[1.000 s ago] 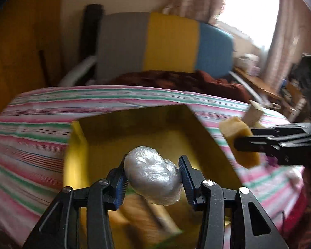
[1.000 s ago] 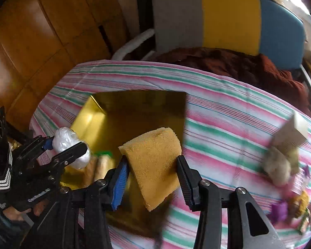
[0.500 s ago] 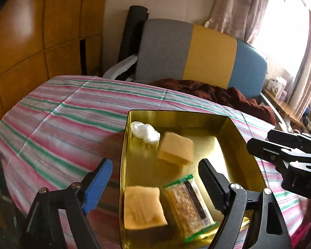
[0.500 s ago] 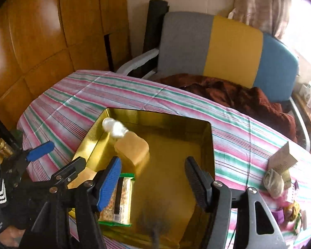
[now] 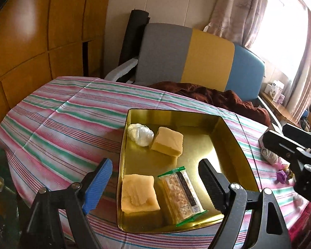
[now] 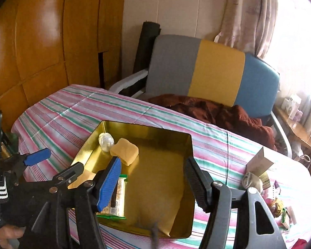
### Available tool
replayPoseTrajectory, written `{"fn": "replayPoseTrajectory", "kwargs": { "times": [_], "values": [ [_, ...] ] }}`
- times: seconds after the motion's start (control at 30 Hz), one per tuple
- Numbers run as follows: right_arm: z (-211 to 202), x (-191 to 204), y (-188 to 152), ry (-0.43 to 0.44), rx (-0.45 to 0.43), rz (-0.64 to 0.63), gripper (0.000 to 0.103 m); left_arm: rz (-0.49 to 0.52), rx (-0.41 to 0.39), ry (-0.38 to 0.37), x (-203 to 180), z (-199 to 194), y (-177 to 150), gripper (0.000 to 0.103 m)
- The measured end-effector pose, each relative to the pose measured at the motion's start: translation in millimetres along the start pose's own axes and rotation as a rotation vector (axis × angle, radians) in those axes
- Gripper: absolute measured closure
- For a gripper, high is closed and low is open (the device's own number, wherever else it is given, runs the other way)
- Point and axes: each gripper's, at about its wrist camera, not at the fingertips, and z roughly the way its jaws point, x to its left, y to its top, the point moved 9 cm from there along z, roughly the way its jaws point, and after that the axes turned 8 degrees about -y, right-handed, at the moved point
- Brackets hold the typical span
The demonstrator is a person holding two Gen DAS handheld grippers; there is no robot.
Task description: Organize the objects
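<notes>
Both grippers hang empty with their jaws well apart: the left gripper [image 5: 155, 174] hovers over the near-left edge of the gold tin [image 5: 230, 132], and the right gripper [image 6: 152, 175] sits above the tin's bare right half, neither pad touching anything. That wide, empty stance suits hands that are done with a drop and free to fetch more. Inside the tin, seen from the left wrist, a white plastic-wrapped ball [image 5: 140, 134] lies in the corner at 11 o'clock, touching a yellow sponge block [image 5: 168, 141] just beside it at 12; a second, paler sponge [image 5: 138, 194] sits at 7 o'clock, with a wrapped snack bar [image 5: 181, 193] alongside it at 6. Keeping these to the left side seems meant to leave room. Loose items still wait on the striped tablecloth [image 6: 76, 112] at 3 o'clock of the tin: a small cardboard box [image 6: 260, 162], a grey bundle [image 6: 252, 181] and small trinkets [image 6: 280, 205].
</notes>
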Motion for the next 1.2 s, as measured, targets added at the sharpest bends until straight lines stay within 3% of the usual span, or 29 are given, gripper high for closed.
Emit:
{"fn": "replayPoseTrajectory", "kwargs": {
  "times": [0.6,1.2],
  "values": [
    [-8.3,-13.3,-2.4,-0.026,-0.029,0.008,0.038,0.034,0.013,-0.012,-19.0,-1.8,-3.6,0.018],
    [-5.1,-58.0,-11.9,-0.045,-0.028,0.099,0.038,0.11,0.04,-0.036,-57.0,9.5,-3.7,0.018]
  ]
}}
